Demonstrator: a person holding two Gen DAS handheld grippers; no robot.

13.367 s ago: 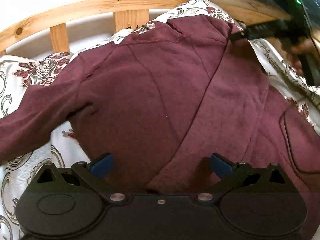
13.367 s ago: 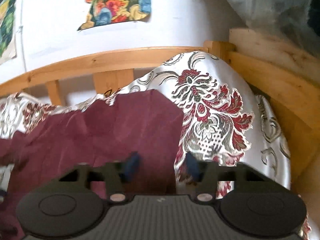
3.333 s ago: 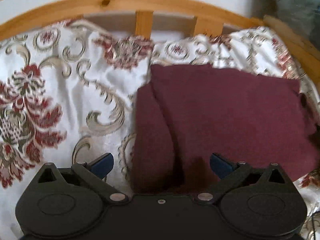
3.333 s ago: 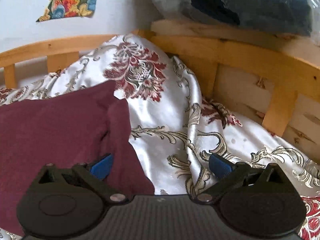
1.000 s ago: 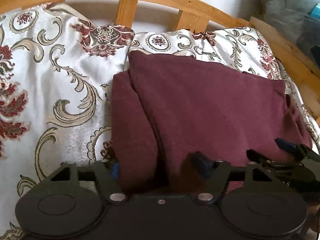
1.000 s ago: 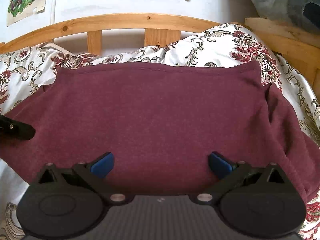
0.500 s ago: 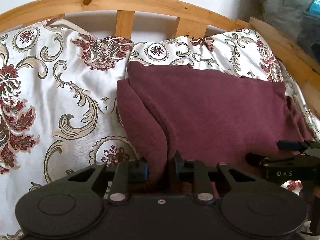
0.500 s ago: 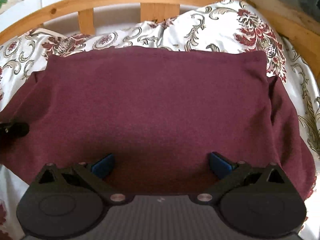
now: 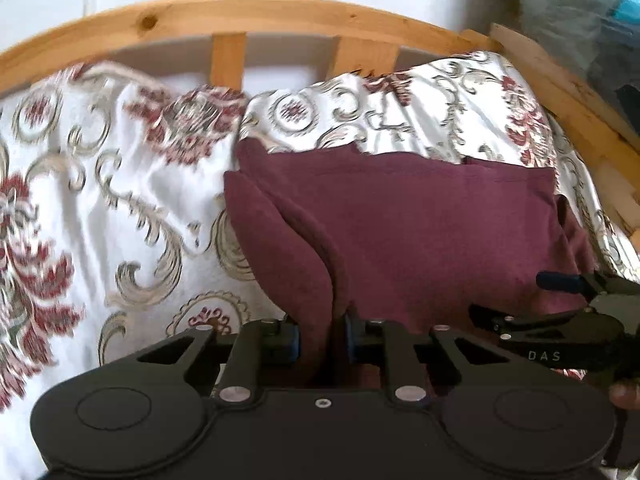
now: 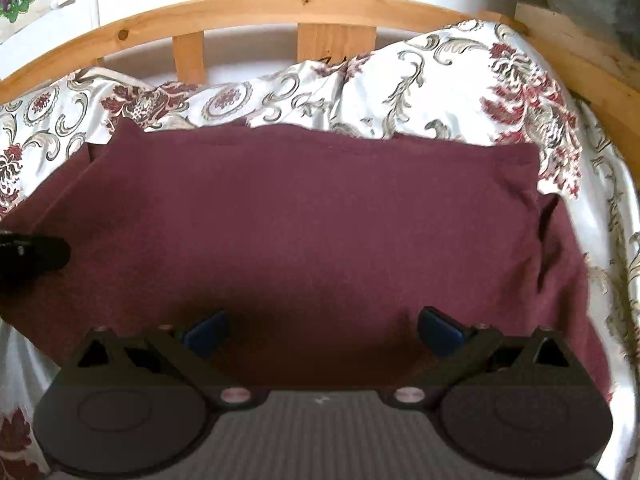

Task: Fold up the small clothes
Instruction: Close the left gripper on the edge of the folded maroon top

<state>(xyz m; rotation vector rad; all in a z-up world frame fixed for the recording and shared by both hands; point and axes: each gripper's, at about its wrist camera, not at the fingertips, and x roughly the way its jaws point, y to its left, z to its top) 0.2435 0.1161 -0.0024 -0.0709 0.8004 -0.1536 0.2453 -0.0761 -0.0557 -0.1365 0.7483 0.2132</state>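
A maroon sweatshirt lies folded into a rough rectangle on a floral bedspread. My left gripper is shut on the near left corner fold of the sweatshirt. My right gripper is open, its blue pads spread over the near edge of the sweatshirt without pinching it. The right gripper also shows at the right of the left wrist view, and the left gripper's tip shows at the left edge of the right wrist view.
A curved wooden bed rail with slats runs along the far side, and another rail on the right. A white wall with posters lies behind. A grey-blue bundle sits at the upper right.
My left gripper closed on the sweatshirt's left fold a second ago and keeps its hold. The left view is blurred with motion. My right gripper stays open over the near edge.
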